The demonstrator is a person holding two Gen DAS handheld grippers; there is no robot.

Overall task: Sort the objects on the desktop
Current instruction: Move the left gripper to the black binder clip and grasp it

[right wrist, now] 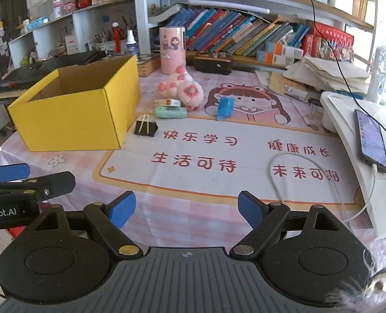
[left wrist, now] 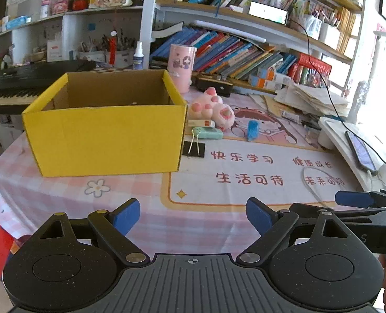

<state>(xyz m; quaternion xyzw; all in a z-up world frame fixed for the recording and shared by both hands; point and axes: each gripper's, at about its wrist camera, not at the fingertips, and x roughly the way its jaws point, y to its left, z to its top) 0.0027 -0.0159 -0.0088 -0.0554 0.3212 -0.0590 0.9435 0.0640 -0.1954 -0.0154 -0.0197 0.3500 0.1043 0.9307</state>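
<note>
Both grippers, left (left wrist: 193, 215) and right (right wrist: 187, 208), sit at bottom center with jaws wide and nothing between them. The yellow box (right wrist: 72, 120) at mid left hides its floor. Just right of it: binder clip (right wrist: 146, 127), green eraser (right wrist: 170, 112), plush (right wrist: 179, 88), blue brush (right wrist: 225, 107). "Robot.AI" shows at the lower left edge; mat (right wrist: 219, 182) text reads 快乐学习.

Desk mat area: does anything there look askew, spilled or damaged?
Nothing spilled or damaged. The small items are just loosely clustered beside the yellow box: binder clip, green eraser, blue item, plush paw.
</note>
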